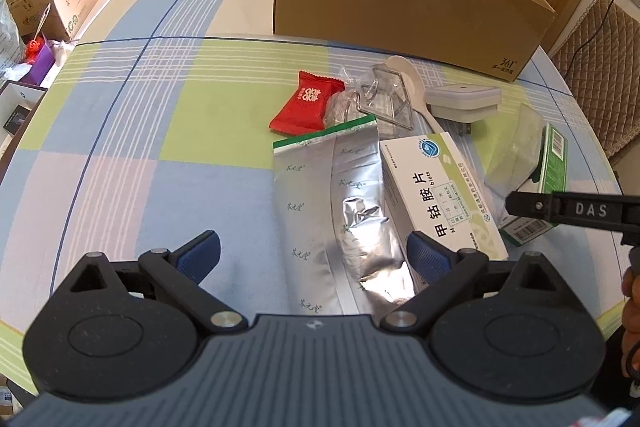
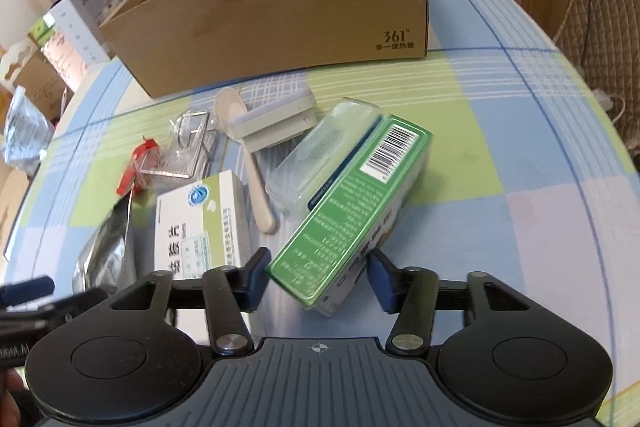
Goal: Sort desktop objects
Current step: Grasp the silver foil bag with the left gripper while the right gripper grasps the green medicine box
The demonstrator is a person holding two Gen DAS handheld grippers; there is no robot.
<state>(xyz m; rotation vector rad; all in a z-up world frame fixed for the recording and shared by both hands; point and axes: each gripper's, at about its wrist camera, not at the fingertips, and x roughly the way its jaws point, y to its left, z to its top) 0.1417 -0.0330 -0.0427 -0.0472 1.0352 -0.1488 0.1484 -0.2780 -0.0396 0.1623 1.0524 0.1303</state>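
Right claw was pinching the green box's near end; left claw gaped wide — foil pouch lay between its fingers.

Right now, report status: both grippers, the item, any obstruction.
Left gripper open over silver foil pouch. Right gripper closing around green box, contact unclear. Clear plastic case leans against it; cardboard box beyond.

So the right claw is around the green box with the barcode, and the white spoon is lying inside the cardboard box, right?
Not quite. The right claw does sit around the green box, but the white spoon lies on the tablecloth in front of the cardboard box, not inside it. The right wrist view shows this.
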